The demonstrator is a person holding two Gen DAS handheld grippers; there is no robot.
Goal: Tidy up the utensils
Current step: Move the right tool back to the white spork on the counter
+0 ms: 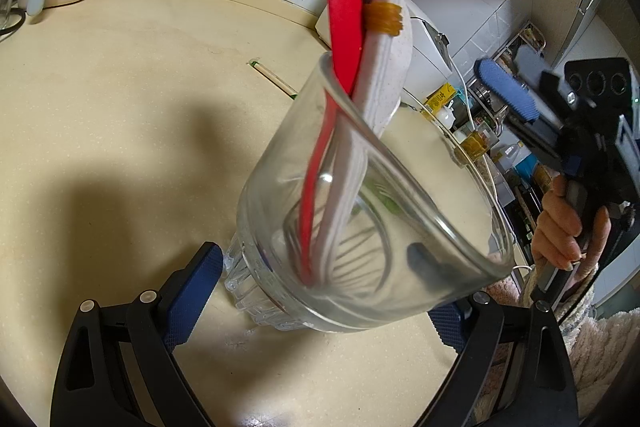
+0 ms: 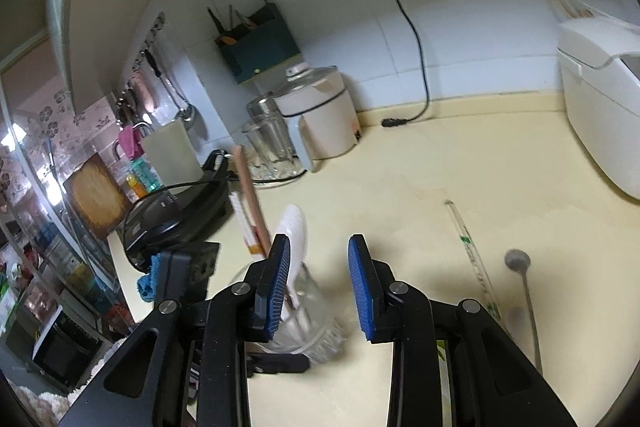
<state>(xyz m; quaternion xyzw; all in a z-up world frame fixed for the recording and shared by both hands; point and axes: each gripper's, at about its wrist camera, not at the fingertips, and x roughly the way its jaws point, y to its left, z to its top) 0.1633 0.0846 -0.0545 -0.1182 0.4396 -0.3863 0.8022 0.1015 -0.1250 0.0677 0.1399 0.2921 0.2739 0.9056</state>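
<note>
My left gripper (image 1: 316,259) is shut on the base of a clear glass cup (image 1: 360,211), which it holds tilted. In the cup stand a red spatula (image 1: 344,11), white speckled utensils (image 1: 386,39) bound with a yellow rubber band, and a wire whisk (image 1: 360,239). The right wrist view shows the same glass cup (image 2: 308,319) low at the left behind my right gripper (image 2: 319,241), which is open with nothing between its pads. On the counter to its right lie a wrapped chopstick (image 2: 472,259) and a metal spoon (image 2: 518,261). A hand (image 1: 560,231) holds the right gripper (image 1: 516,95).
A white rice cooker (image 2: 324,119), a glass jar (image 2: 272,147) and a black griddle (image 2: 176,215) stand at the back left. A large white appliance (image 2: 600,99) stands at the right. A loose power plug (image 2: 394,122) lies by the wall. Shelves of bottles (image 1: 480,131) border the counter's end.
</note>
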